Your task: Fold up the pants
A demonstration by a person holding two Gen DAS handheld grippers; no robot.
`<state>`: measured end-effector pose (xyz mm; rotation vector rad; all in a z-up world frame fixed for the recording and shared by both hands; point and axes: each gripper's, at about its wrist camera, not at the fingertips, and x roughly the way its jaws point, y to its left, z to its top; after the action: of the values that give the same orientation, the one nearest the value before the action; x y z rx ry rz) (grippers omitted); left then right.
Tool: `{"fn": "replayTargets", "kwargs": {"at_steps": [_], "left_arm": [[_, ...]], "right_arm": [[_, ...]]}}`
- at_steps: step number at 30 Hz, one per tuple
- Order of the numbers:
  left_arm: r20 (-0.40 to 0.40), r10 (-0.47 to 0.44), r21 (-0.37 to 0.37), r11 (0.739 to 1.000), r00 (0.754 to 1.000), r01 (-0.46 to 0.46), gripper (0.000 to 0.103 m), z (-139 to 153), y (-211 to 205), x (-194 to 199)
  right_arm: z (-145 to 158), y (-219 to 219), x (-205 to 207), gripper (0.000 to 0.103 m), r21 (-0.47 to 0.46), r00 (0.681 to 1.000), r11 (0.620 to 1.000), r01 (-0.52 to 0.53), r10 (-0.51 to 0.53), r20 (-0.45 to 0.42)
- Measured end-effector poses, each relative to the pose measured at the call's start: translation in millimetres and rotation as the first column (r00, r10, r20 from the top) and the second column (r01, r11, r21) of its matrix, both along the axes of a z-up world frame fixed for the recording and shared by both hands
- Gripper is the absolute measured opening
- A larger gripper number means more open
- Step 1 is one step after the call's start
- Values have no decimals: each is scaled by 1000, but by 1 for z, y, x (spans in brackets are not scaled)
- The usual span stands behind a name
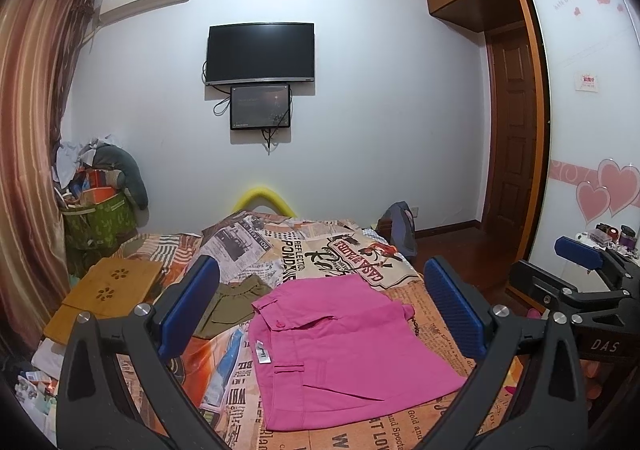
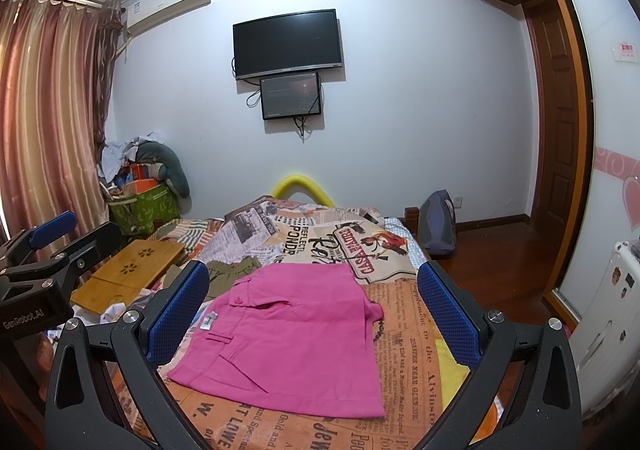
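Black plastic frames with silver screws are seen on both grippers; blue textured pads (image 1: 454, 306) line the fingers.

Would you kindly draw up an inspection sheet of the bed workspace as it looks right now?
Surface: bed with newspaper-print cover, rumpled towards the far end.
Job's things: pink pants lying flat and folded on the cover, white label showing at the waistband.
Clutter: olive garment beside the pink pants; bamboo lap tray at the bed's left edge; loose items below it.
Grippers: left tool open, holding nothing; right tool open, holding nothing; both above the pants.
Cables: wires hang from the wall TV and the small screen.
Surroundings: curtain, full green basket, wardrobe.
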<state>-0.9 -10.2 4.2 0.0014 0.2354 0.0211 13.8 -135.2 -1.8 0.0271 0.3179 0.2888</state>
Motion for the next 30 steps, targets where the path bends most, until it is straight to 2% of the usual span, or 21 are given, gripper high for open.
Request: {"fn": "replayTargets", "kwargs": {"at_steps": [30], "left_arm": [[-9, -4, -10, 1000, 1000, 4, 103, 2, 2, 4]], "right_arm": [[-5, 1, 7, 103, -1, 1000, 1000, 1, -1, -13]]}}
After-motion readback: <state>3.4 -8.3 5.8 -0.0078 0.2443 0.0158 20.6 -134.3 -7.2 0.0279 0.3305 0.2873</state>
